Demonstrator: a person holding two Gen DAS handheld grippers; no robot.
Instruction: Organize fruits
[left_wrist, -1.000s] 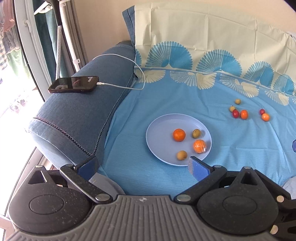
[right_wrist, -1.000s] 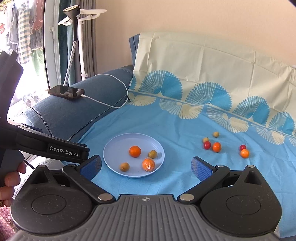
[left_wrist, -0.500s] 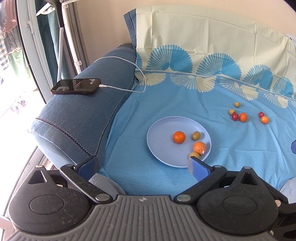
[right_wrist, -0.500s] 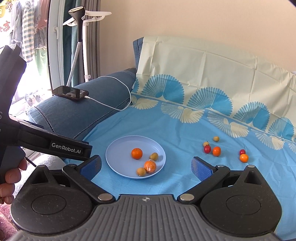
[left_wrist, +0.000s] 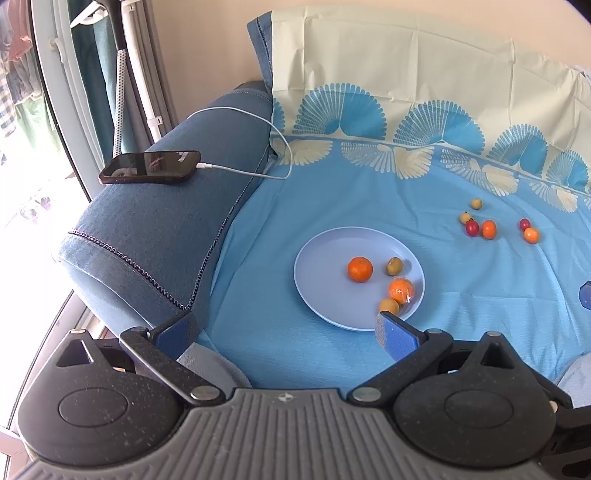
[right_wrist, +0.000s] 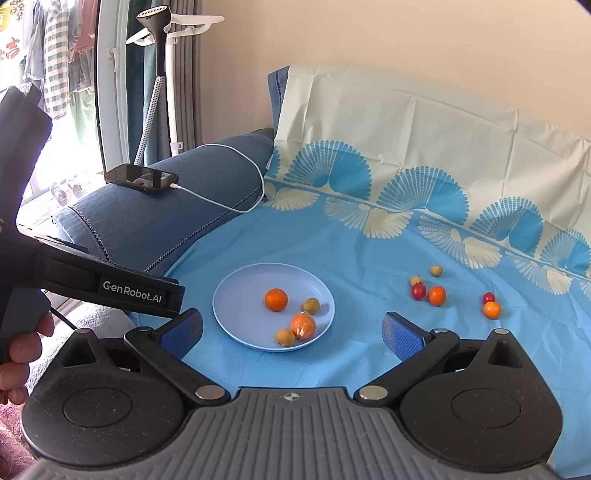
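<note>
A light blue plate (left_wrist: 325, 258) (right_wrist: 240, 295) lies on the blue sheet and holds two oranges (left_wrist: 360, 269) (right_wrist: 303, 325) and two small yellow-green fruits (left_wrist: 394, 266) (right_wrist: 284, 336). Several small loose fruits, orange (left_wrist: 488, 229) (right_wrist: 437, 295), red (right_wrist: 418, 291) and yellow (left_wrist: 476, 203), lie on the sheet right of the plate. My left gripper (left_wrist: 286, 334) is open and empty, above the sheet near the plate's front edge. My right gripper (right_wrist: 291, 332) is open and empty, just in front of the plate. The left gripper's body (right_wrist: 110, 284) shows at the left in the right wrist view.
A blue sofa armrest (left_wrist: 166, 221) at the left carries a black phone (left_wrist: 149, 167) (right_wrist: 141, 178) on a white charging cable (left_wrist: 258, 122). A cream and blue patterned cloth (left_wrist: 406, 92) covers the backrest. A garment steamer (right_wrist: 155, 74) stands by the window.
Both grippers have pulled back and risen a little, so the plate sits farther off. One yellow-green fruit rolled across the plate to rest against the wrapped orange.
</note>
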